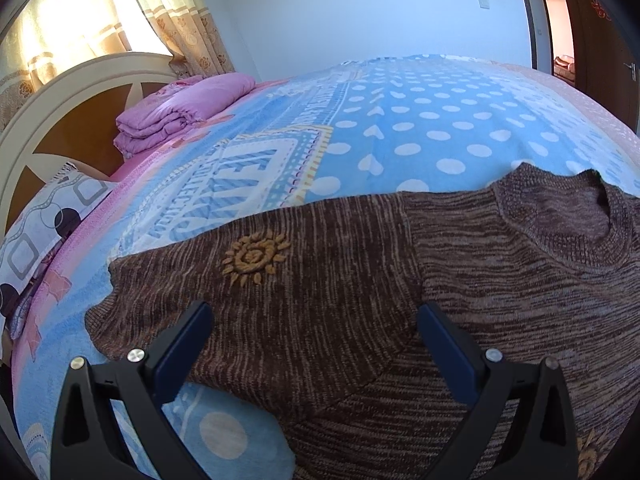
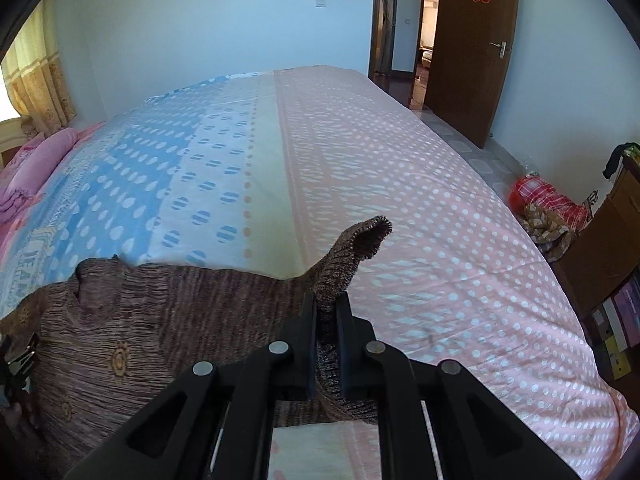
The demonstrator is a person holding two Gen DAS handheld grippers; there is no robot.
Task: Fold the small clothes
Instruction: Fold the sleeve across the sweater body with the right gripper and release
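A brown knit sweater with small yellow sun motifs lies on the bed. Its left sleeve is folded across the body, and the collar is at the upper right. My left gripper is open and empty, its fingers spread over the folded sleeve. In the right wrist view my right gripper is shut on the sweater's other sleeve, lifted off the bed with the cuff sticking up past the fingertips. The sweater body lies to the left.
The bed cover is blue and pink with white dots. A folded pink quilt and a pillow lie by the headboard. Clothes lie on the floor by a cabinet. An open door is behind.
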